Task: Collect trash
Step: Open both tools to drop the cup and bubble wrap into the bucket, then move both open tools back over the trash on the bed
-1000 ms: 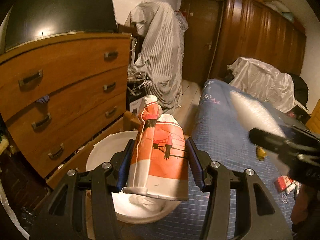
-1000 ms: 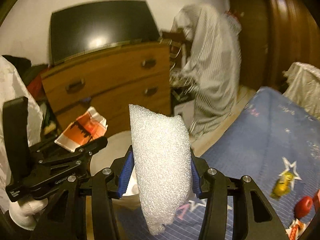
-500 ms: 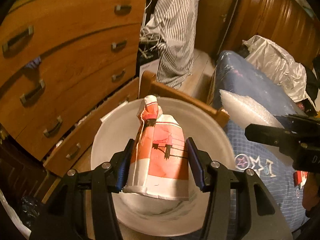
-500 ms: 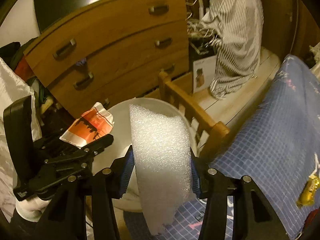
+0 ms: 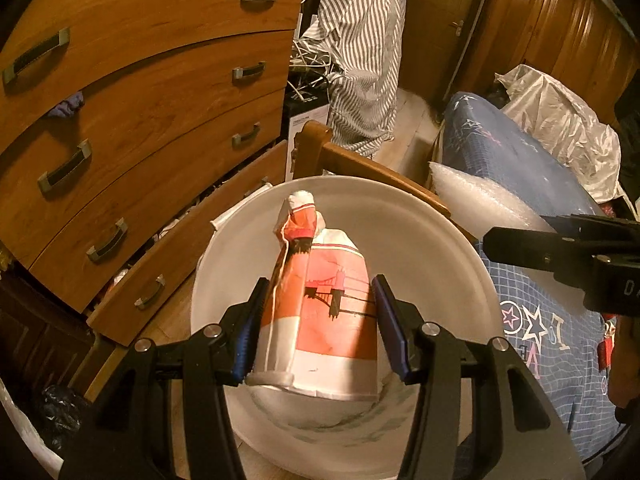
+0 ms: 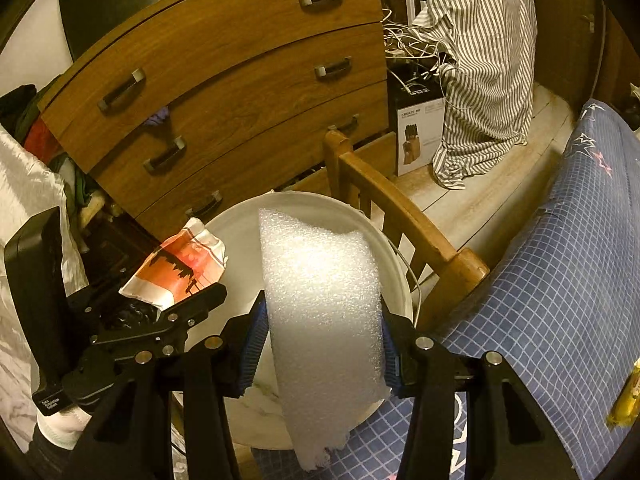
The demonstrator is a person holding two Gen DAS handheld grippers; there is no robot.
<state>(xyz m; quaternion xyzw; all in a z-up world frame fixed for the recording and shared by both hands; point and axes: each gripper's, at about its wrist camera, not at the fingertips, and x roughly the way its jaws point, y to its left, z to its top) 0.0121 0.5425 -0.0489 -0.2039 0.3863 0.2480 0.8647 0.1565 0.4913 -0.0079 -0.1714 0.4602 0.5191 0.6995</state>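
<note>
My left gripper (image 5: 318, 326) is shut on a crumpled orange and white paper bag (image 5: 320, 300) and holds it over the open white bucket (image 5: 440, 236). My right gripper (image 6: 322, 344) is shut on a white foam sheet (image 6: 324, 308) and holds it over the bucket's near rim (image 6: 396, 276). The left gripper (image 6: 160, 316) with the paper bag (image 6: 180, 268) shows at the left of the right wrist view. The right gripper's finger (image 5: 552, 246) and foam sheet (image 5: 476, 200) show at the right of the left wrist view.
A wooden chest of drawers (image 5: 140, 112) stands behind the bucket. A wooden bed rail (image 6: 396, 216) runs beside the bucket. The blue checked bedspread (image 6: 560, 272) lies to the right, with a small yellow wrapper (image 6: 624, 408) on it. A striped cloth (image 6: 480, 64) hangs at the back.
Both grippers have moved forward and tilted down over the white bucket, still holding the paper bag and the foam sheet. The bucket now fills the view below them.
</note>
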